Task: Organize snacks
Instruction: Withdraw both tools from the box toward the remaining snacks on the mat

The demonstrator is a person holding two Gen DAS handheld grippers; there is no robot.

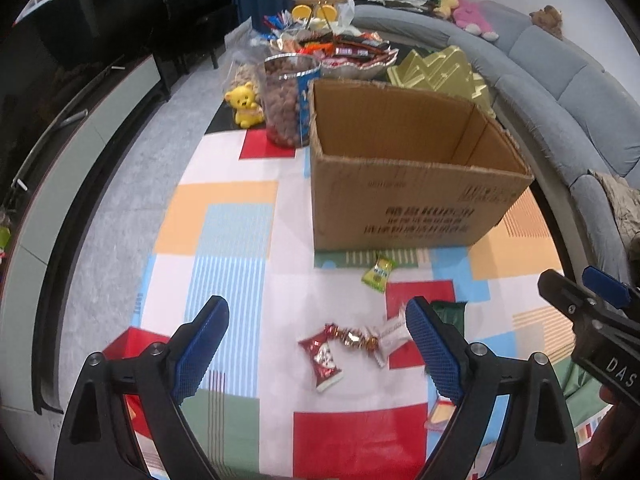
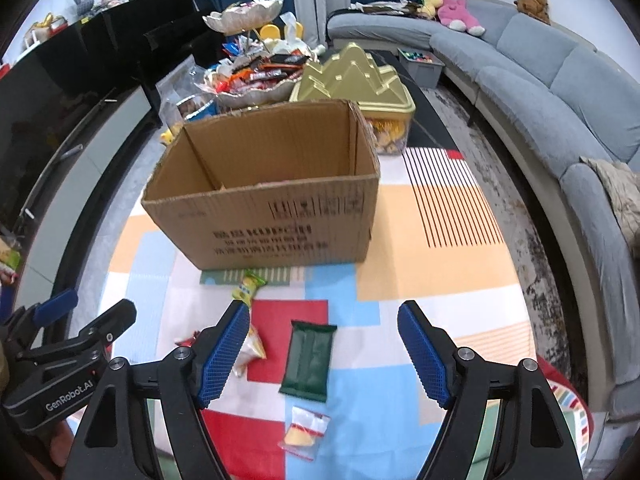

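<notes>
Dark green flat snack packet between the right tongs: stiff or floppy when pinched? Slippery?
The dark green flat snack packet lies flat with crimped ends, so probably light and somewhat bendy. Its film looks smooth, possibly slick on the patterned tablecloth; a push would likely slide it, not roll it.

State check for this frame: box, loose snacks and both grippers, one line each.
cardboard box: upright, open-topped, no contents visible
dark green packet: flat on cloth, ungripped
red packet: on cloth, ungripped
green candy: lying before box
left gripper: open, empty
right gripper: open, empty
</notes>
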